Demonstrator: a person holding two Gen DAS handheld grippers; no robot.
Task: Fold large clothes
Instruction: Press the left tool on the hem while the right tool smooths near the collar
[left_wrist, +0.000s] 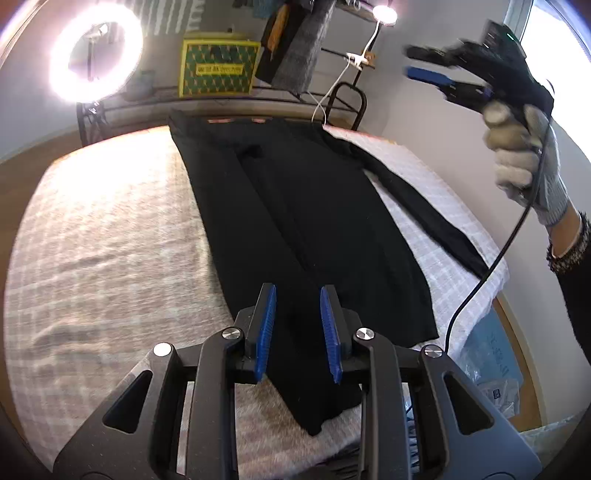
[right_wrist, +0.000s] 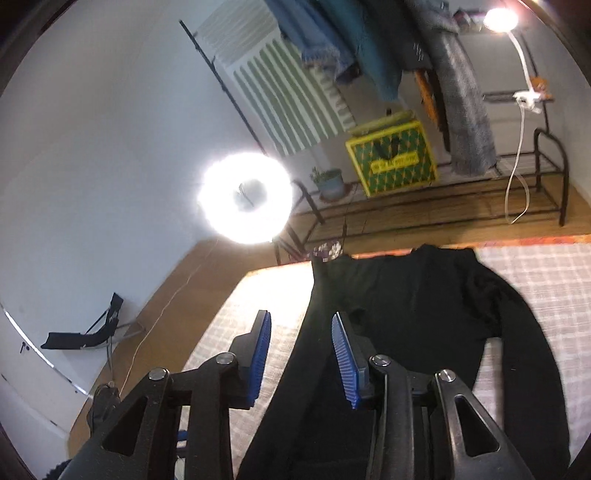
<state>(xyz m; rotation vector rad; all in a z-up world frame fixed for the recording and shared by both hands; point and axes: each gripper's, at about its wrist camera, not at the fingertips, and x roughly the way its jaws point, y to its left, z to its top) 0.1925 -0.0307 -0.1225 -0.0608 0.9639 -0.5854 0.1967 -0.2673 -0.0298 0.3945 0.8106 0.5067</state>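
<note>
Both hand-held grippers agape, empty (raised) | black garment (left_wrist: 314, 206) flat | bedspread (left_wrist: 110, 229) margins bare

A glowing round ring light (right_wrist: 245, 197) stands beside a low black metal rack (right_wrist: 480, 199). On the rack sit a green-and-yellow patterned box (right_wrist: 393, 158) and a small potted plant (right_wrist: 328, 182).

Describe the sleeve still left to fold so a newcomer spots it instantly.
Start at the pale checked bedspread with the black long-sleeved garment lying lengthwise on it. On the side toward the raised right gripper, one long narrow black sleeve stretches out over bare bedspread, the garment's only part lying apart from its body.
</note>
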